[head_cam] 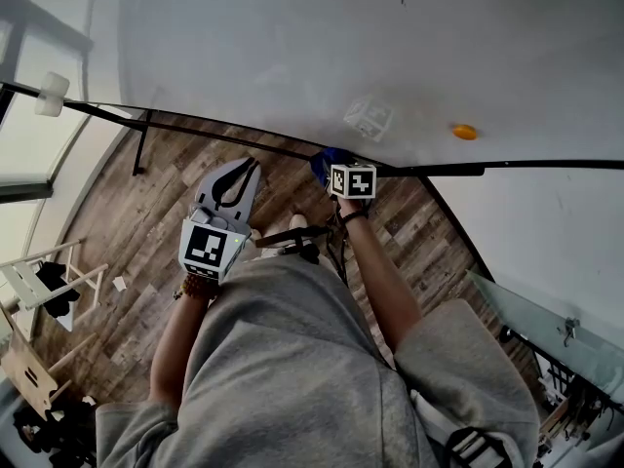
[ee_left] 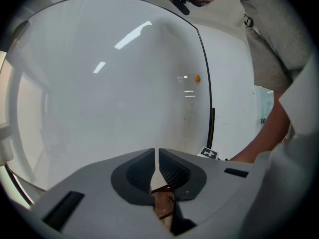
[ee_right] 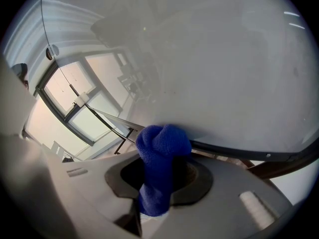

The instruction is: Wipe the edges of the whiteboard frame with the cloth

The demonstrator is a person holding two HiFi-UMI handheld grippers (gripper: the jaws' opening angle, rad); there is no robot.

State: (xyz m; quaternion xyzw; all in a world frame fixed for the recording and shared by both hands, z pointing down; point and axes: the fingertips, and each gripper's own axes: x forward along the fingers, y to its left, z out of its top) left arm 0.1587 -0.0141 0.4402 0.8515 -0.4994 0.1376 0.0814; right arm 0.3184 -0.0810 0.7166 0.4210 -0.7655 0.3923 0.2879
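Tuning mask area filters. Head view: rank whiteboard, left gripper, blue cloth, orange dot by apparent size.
1. whiteboard, fills the upper frame.
2. left gripper, though nearness to the camera inflates it.
3. blue cloth, only partly showing.
4. orange dot, smallest.

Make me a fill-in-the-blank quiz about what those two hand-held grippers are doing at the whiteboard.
1. The right gripper is shut on a ____ cloth.
2. The cloth meets the whiteboard frame, which is ____.
3. The left gripper is shut and holds ____.
4. A small ____ dot sits on the whiteboard.
Missing words: blue; black; nothing; orange.
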